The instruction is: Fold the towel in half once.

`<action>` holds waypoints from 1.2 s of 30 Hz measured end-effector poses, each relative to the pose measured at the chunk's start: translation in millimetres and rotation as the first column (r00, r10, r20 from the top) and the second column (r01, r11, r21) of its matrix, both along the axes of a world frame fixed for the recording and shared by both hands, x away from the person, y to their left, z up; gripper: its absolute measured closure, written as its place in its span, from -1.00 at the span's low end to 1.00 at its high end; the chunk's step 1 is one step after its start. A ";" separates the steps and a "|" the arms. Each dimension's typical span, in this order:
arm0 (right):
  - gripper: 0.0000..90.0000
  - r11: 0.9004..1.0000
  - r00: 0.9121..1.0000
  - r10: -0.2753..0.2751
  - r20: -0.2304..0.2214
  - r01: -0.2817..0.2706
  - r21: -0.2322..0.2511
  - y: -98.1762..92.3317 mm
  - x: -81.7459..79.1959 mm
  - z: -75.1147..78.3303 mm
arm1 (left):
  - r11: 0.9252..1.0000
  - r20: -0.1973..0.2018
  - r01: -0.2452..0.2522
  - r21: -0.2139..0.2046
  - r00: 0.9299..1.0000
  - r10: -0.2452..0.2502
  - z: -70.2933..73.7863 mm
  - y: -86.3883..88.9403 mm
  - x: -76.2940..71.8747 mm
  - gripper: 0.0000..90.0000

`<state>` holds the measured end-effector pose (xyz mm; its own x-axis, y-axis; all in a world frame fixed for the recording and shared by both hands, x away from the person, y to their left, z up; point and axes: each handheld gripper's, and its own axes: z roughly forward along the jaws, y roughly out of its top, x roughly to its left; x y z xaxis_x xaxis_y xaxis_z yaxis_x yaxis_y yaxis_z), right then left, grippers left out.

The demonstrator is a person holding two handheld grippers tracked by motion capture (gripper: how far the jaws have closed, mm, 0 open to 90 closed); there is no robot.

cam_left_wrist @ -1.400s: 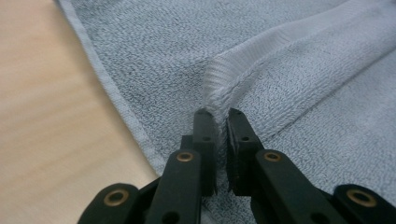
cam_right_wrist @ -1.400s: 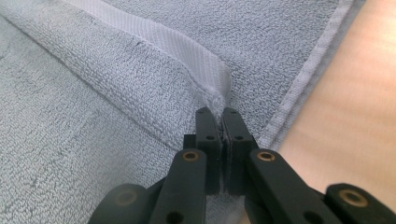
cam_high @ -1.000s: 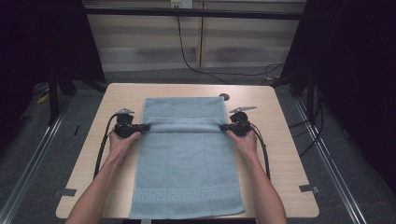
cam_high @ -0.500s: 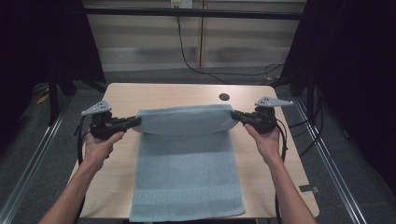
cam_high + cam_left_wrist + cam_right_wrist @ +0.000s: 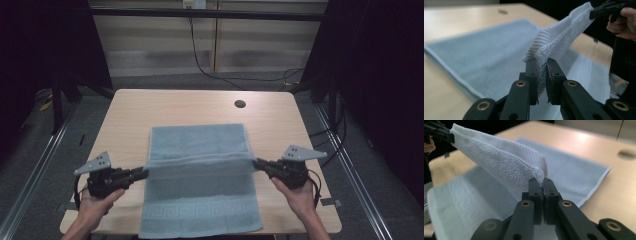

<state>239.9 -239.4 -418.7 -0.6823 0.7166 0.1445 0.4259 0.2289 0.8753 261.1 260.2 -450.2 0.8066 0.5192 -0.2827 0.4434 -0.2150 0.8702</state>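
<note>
While both grippers, left gripper (image 5: 141,174) and right gripper (image 5: 258,163), clamp its lifted edge, the blue towel (image 5: 200,185) runs lengthwise near-to-far. It rests on a wooden table (image 5: 125,112) with dark surroundings.

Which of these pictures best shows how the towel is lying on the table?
The high view: the whole blue towel shows, its far edge held lifted between the two grippers. Each gripper view gives a close look at one pinched corner, with blurred cloth behind.

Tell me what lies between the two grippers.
In the high view, the blue towel's lifted edge spans from the left gripper to the right gripper, both pinching it.
</note>
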 end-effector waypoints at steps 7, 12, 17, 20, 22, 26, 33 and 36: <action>0.89 0.998 0.992 0.034 -0.123 -0.041 -0.051 -0.3 -36.0 -39.5 | 0.997 -0.055 0.067 0.048 0.996 -0.065 -25.5 1.2 -14.7 0.76; 0.81 0.997 0.989 0.058 -0.138 -0.065 -0.050 -3.9 -60.2 -43.9 | 0.993 -0.076 0.106 0.055 0.992 -0.102 -29.6 5.9 -32.6 0.66; 0.62 0.996 0.980 0.089 -0.177 -0.088 0.014 -14.2 -91.5 -48.9 | 0.995 -0.053 0.103 0.018 0.993 -0.102 -23.9 19.3 -45.4 0.47; 0.59 0.996 0.981 0.088 -0.173 -0.089 0.002 -14.8 -93.3 -50.0 | 0.997 -0.045 0.075 0.020 0.996 -0.074 -22.5 20.6 -37.6 0.46; 0.59 0.996 0.981 0.086 -0.174 -0.087 0.006 -15.2 -88.6 -51.0 | 0.997 -0.053 0.065 0.032 0.997 -0.063 -24.5 16.4 -25.2 0.43; 0.52 0.996 0.982 0.083 -0.167 -0.088 -0.023 -7.5 -59.4 -52.5 | 0.997 -0.068 0.034 0.068 0.997 -0.029 -29.2 3.5 1.4 0.37; 0.39 0.996 0.984 0.056 -0.168 -0.066 -0.053 3.7 -4.0 -54.2 | 0.991 -0.088 0.009 0.135 0.996 0.002 -32.5 -23.7 52.1 0.38; 0.33 0.996 0.984 0.051 -0.173 -0.061 -0.057 6.4 19.1 -55.6 | 0.989 -0.104 -0.007 0.150 0.994 0.022 -37.6 -30.5 68.9 0.38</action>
